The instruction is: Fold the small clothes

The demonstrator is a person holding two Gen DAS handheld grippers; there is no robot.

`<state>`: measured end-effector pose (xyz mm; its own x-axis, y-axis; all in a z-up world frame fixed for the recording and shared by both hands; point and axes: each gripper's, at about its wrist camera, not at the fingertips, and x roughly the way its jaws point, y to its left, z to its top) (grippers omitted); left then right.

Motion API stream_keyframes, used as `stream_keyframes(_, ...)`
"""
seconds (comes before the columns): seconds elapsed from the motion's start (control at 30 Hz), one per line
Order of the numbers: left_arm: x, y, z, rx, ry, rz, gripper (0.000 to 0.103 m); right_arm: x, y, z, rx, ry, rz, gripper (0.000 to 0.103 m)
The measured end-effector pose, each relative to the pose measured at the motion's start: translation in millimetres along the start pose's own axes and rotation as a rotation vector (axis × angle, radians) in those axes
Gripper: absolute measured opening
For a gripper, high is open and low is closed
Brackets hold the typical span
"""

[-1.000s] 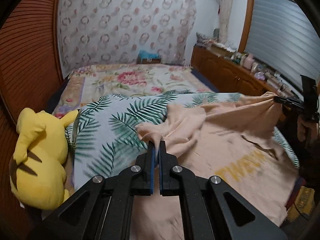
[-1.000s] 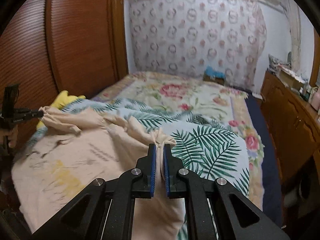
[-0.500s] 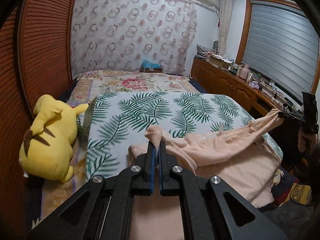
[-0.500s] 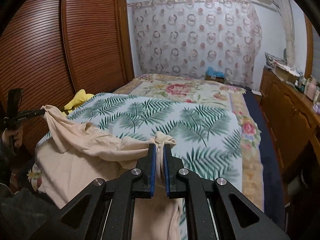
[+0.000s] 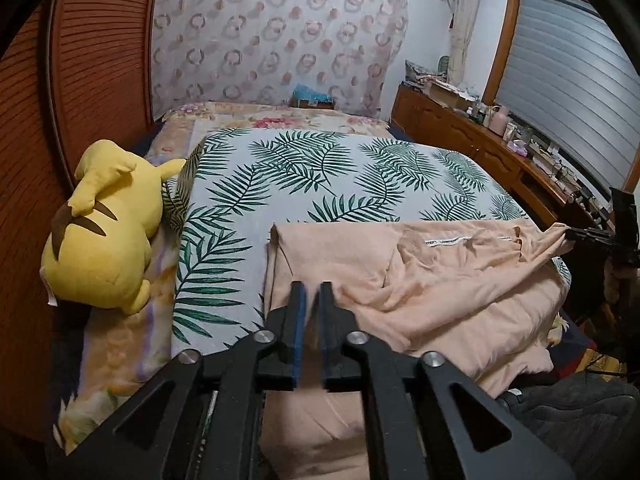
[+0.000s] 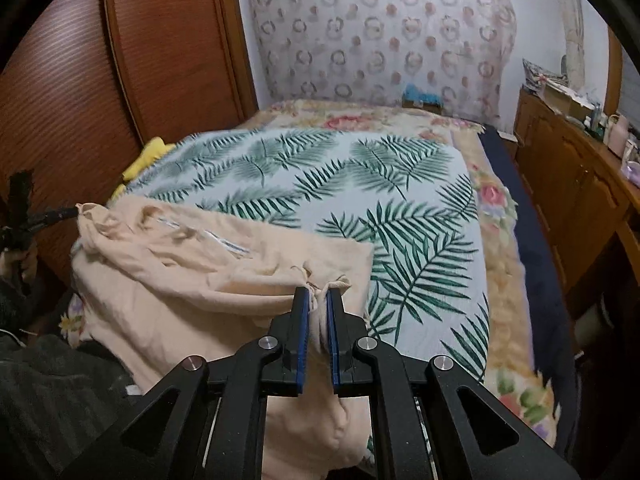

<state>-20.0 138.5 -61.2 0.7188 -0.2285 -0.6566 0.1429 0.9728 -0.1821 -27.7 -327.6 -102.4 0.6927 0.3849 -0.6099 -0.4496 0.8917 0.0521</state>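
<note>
Between right gripper point(image 6: 317, 300) jaws, peach garment point(image 6: 200, 276) corner pinched, left gripper point(image 5: 311, 296) just opening

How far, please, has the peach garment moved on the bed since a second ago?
Yes, it moved. The garment has been drawn back toward the near edge: it earlier covered much of the leaf-print sheet and now lies folded along the near end only.

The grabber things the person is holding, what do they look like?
Both look alike. The left gripper and right gripper are matte black, with two straight fingers lined with blue pads. Angled black link bars with triangular cut-outs fan back from the fingers, joined by round silver bolts. No cables show. A dark knitted sleeve is visible.
</note>
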Motion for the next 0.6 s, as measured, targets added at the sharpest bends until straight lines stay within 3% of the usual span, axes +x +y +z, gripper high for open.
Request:
stream_keyframes(0.13, 2.5, 0.1, 5.3, -0.001, -0.005, -0.016, 0.041, 0.8, 2.6, 17.8, -0.018, -0.011, -0.017, 0.018)
stream_keyframes(0.27, 9.7, -2.3, 15.9, 0.028, -0.009, 0.010, 0.048, 2.7, 0.9, 34.5, -0.026, -0.040, -0.022, 0.047)
stream_keyframes(0.33, 14.8, -2.7, 20.3, 0.038, -0.011, 0.021, 0.075, 9.5, -3.6, 42.1, -0.021, -0.039, -0.043, 0.054)
stream_keyframes(0.6, 47.1, 2.8, 40.7, 0.054, 0.010, 0.053, 0.077, 53.5, -10.9, 50.9, -0.025, 0.016, -0.072, 0.055)
